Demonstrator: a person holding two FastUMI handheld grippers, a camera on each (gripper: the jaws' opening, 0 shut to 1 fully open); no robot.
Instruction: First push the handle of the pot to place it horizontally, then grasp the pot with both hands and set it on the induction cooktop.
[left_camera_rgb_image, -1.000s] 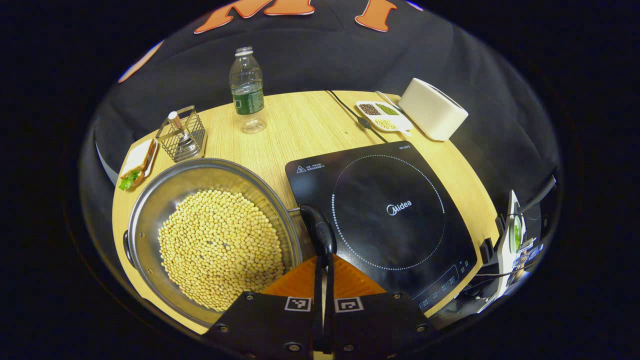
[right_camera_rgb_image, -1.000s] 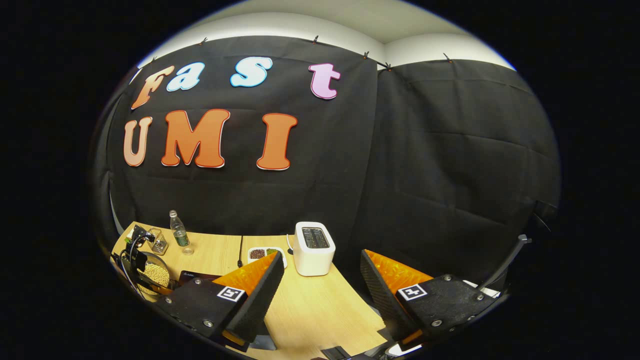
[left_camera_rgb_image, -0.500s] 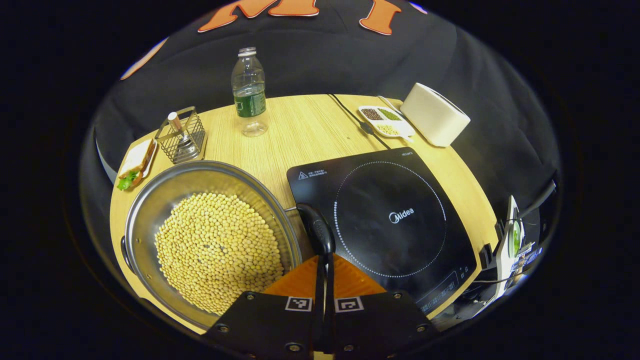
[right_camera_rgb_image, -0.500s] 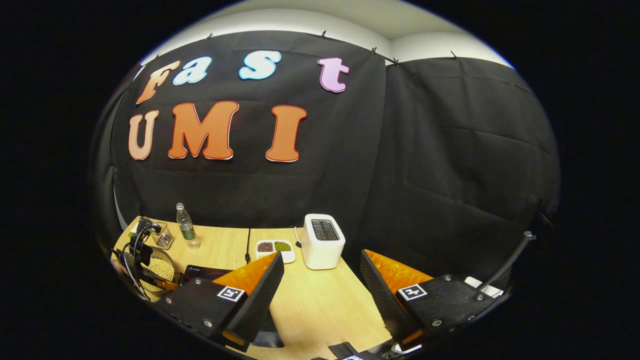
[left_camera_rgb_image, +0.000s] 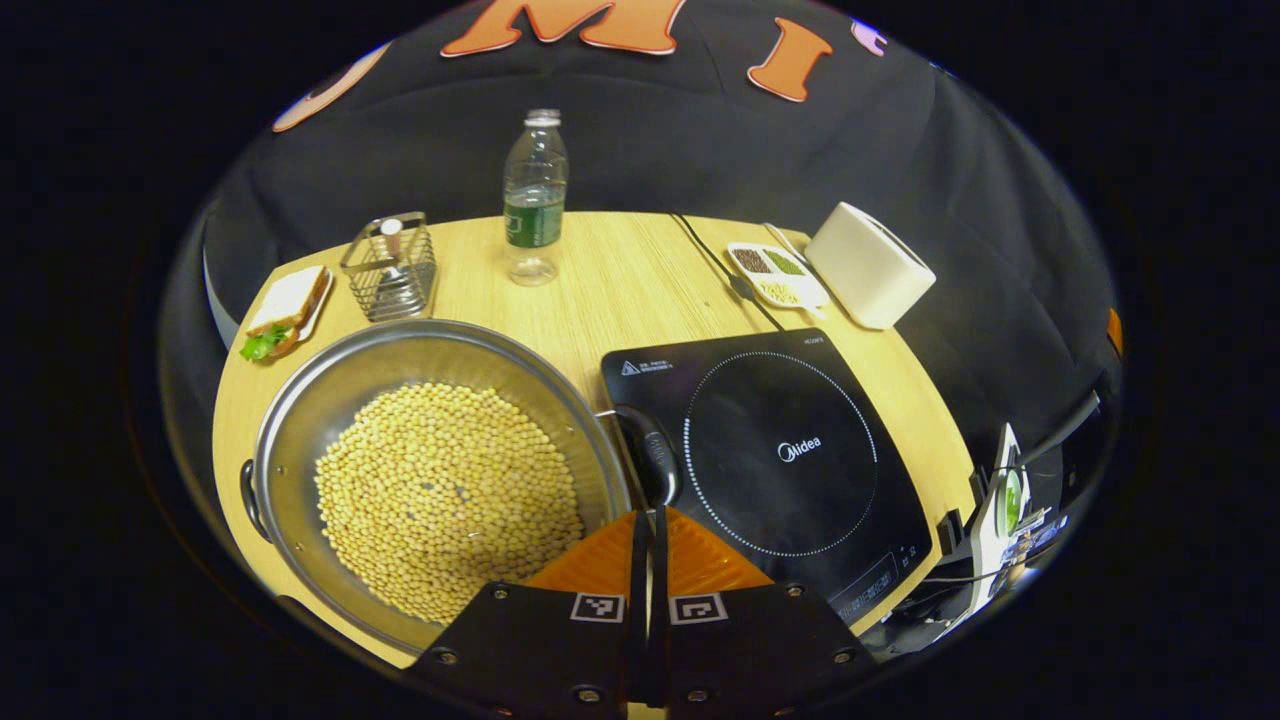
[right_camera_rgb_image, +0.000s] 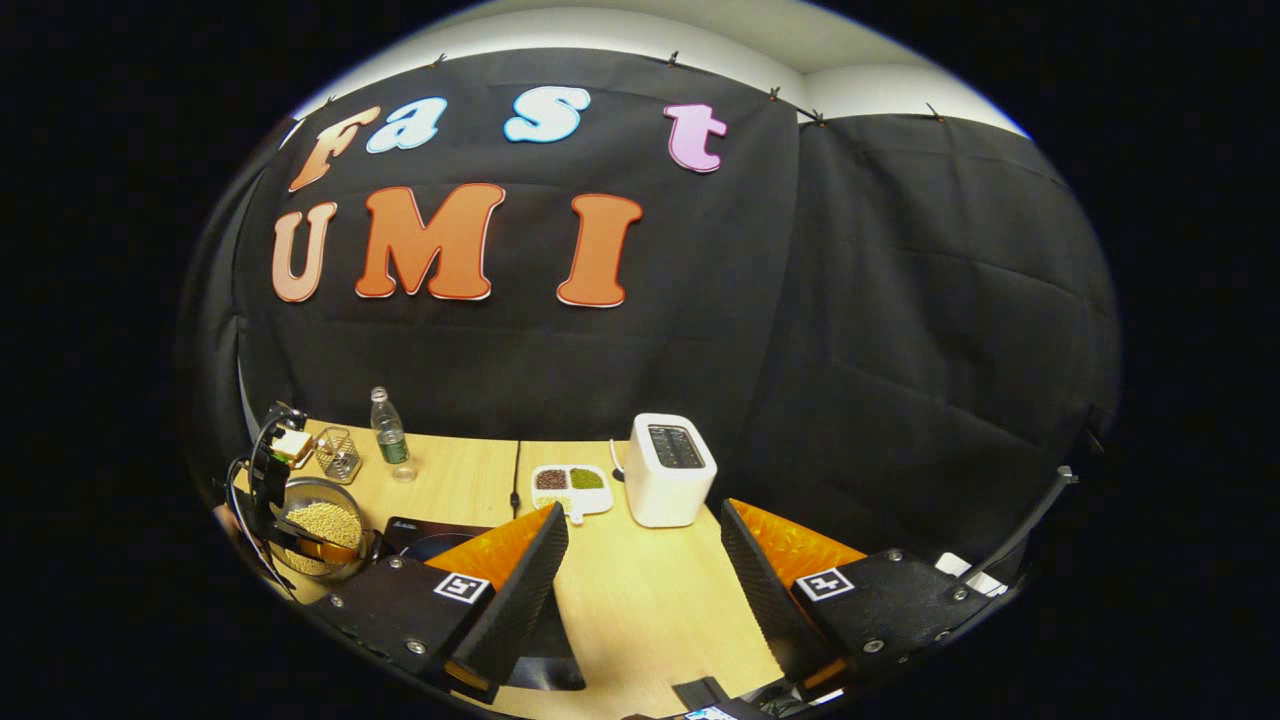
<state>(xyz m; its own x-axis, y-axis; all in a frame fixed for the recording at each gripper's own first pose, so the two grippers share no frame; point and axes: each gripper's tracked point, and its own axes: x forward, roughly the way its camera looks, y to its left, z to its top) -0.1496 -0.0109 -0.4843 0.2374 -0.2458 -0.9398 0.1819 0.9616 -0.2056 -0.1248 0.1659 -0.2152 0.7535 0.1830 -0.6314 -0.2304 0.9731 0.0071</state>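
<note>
1. In the left gripper view, far out to the left of the left gripper (left_camera_rgb_image: 648, 520), a plate with a sandwich (left_camera_rgb_image: 283, 315) lies at the wooden table (left_camera_rgb_image: 600, 270) edge, a wire basket (left_camera_rgb_image: 390, 265) just right of it
2. The steel pot (left_camera_rgb_image: 300, 420), filled with soybeans (left_camera_rgb_image: 445, 495), sits on the table directly ahead-left of the fingers; a small side grip (left_camera_rgb_image: 247, 497) shows on its left wall
3. A clear water bottle (left_camera_rgb_image: 534, 200) stands upright far ahead, beyond the pot
4. The left gripper's fingers are pressed together, their tips right at the near end of the pot's black handle (left_camera_rgb_image: 655, 465); whether they touch it I cannot tell
5. The handle lies over the left edge of the black induction cooktop (left_camera_rgb_image: 790, 460), ahead-right of the gripper
6. Beyond the cooktop sit a divided dish of beans (left_camera_rgb_image: 775, 272) and a white toaster (left_camera_rgb_image: 868, 265)
7. In the right gripper view, the right gripper (right_camera_rgb_image: 640, 555) hangs over the table with fingers spread wide, nothing between them; the pot (right_camera_rgb_image: 318, 525) is far off to its left, the toaster (right_camera_rgb_image: 668, 470) just ahead
</note>
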